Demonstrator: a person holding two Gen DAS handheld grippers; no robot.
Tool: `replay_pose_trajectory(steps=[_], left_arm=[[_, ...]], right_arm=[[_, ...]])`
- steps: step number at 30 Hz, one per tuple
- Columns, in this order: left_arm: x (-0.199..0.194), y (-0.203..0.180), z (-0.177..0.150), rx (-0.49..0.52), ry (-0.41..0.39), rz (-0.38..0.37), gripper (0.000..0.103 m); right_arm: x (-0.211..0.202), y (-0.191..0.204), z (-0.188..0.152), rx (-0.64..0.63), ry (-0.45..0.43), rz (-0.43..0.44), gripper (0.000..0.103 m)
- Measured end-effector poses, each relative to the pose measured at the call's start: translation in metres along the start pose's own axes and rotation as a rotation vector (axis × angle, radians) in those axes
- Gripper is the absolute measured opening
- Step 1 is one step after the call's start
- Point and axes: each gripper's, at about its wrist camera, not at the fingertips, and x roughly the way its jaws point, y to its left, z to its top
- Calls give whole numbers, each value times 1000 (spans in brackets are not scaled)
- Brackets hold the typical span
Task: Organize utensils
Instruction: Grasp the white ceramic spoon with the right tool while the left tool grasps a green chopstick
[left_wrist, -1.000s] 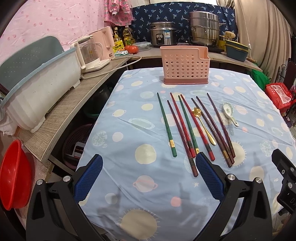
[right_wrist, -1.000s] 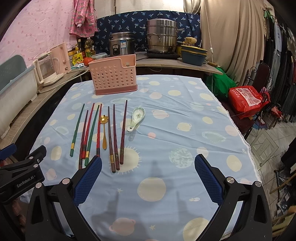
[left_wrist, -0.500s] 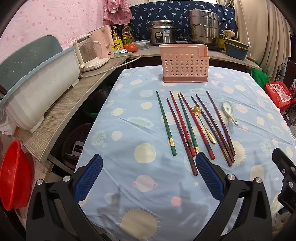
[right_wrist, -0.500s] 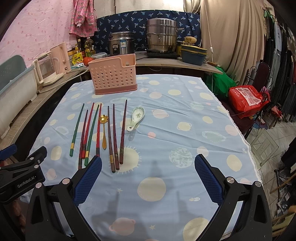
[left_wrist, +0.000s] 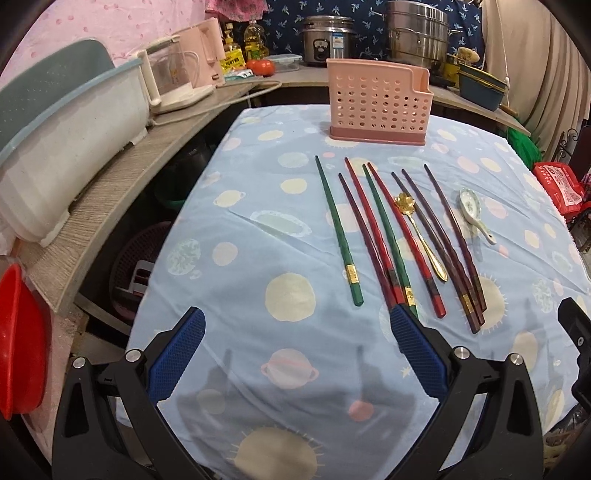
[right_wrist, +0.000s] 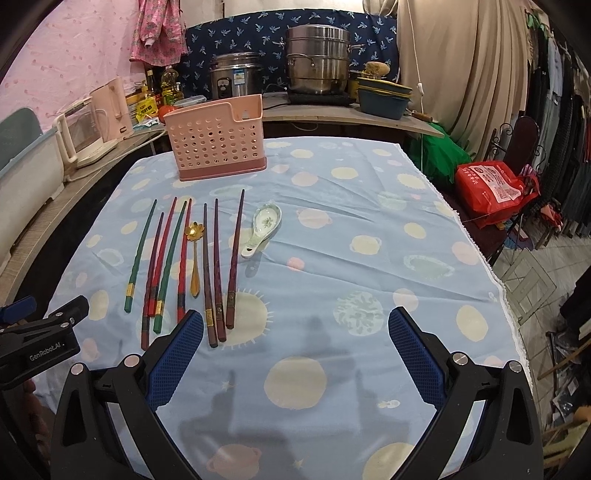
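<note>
**Thin sticks and spoons wait to go in the pink basket**

Kitchen things fill the back of the room: big steel pots (right_wrist: 317, 59), a kettle and bottles on a shelf. Closer in, the worktop (right_wrist: 369, 236) wears a blue cloth with planets on it.

At the far end stands the pink basket (right_wrist: 218, 142) with holes in its sides. It looks light and could tip if bumped.

Between the basket and the tongs lie the chopsticks (left_wrist: 391, 240), side by side, some touching. They are long, thin, stiff and light. They look smooth, so they may slip or roll. I would pinch one near its thick end, where the gold band is.

Among them lies the small gold spoon (left_wrist: 417, 230). It is thin and flat on the cloth, so it may be hard to pick up. Its handle is likely the best place to hold.

Just beside the sticks sits the white spoon (right_wrist: 262, 229). It looks like china and could break, so hold its handle softly.

Both the left tongs (left_wrist: 295, 354) and the right tongs (right_wrist: 291, 354) are wide apart and hold nothing.
</note>
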Motion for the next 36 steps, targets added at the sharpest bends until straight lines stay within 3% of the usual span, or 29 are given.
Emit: replay_pose_trajectory(steps=[11,26,29,36], left_arm=[[54,-5,12,-9,78,-24,94],[88,-7,20,6,140,-77,69],[87,-8,20,19,138,-94,60],[81,-7,20,25,145,-153,28]], right_arm=[[35,-4,11,13,49,-8,96],[68,0,26,8,88,2,96],[71,1,28,11,89,4,96],[81,2,40,19,70,2,96]])
